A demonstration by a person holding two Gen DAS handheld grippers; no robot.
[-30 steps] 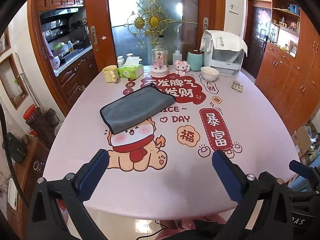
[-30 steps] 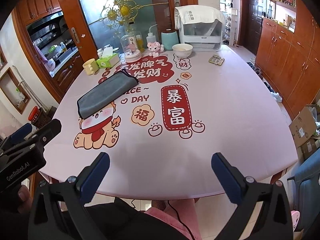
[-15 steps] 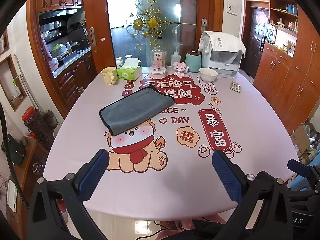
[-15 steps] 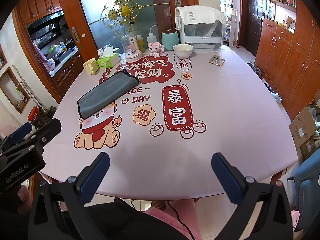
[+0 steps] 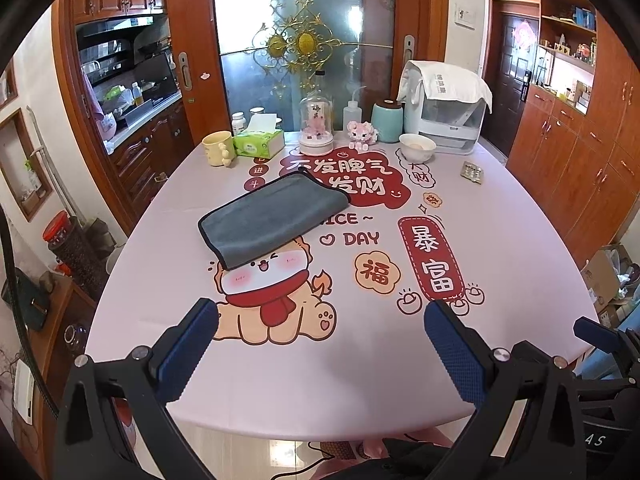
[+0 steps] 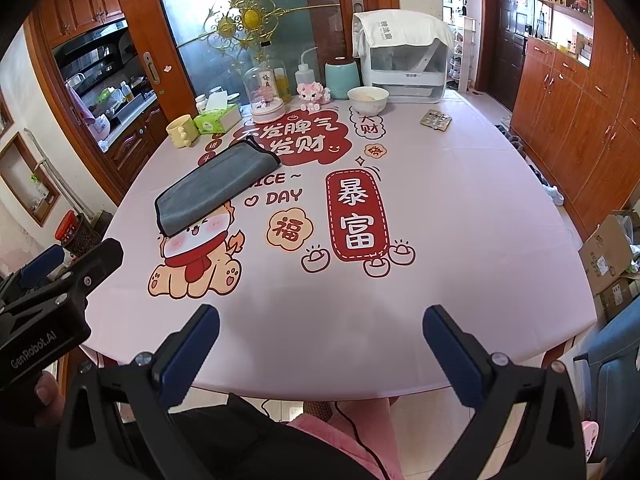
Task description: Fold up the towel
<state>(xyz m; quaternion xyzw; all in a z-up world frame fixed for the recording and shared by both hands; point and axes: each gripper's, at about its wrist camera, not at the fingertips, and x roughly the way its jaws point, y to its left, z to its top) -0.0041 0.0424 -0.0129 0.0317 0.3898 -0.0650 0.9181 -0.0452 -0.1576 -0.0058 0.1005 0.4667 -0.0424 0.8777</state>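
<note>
Grey microfibre, one single towel (image 5: 272,216), lies folded flat on the table (image 5: 500,240), toward its left half and far from both tools; its near edge covers the head of the cartoon dog printed on the cloth. Two grippers are in view. The left gripper (image 5: 320,344) hangs over the near edge of the table with its two blue pads wide apart and nothing between them. The right gripper (image 6: 320,344) is the same: two blue pads spread apart, holding nothing, low over the near edge.

At the far side I count one yellow mug (image 5: 218,148), one green tissue box (image 5: 259,142), one glass dome (image 5: 316,124) with a pink flower inside, one squeeze bottle (image 5: 353,114), one pink toy figure (image 5: 362,134), one teal canister (image 5: 387,122), one white bowl (image 5: 417,147) and one white appliance (image 5: 444,112) with a cloth over it. One blister pack (image 5: 472,172) lies alone near the right edge.

A pink tablecloth with red Chinese characters covers the table. Wooden cabinets (image 5: 580,152) stand on the right, and a glass door (image 5: 304,40) with gold ornament is behind.
</note>
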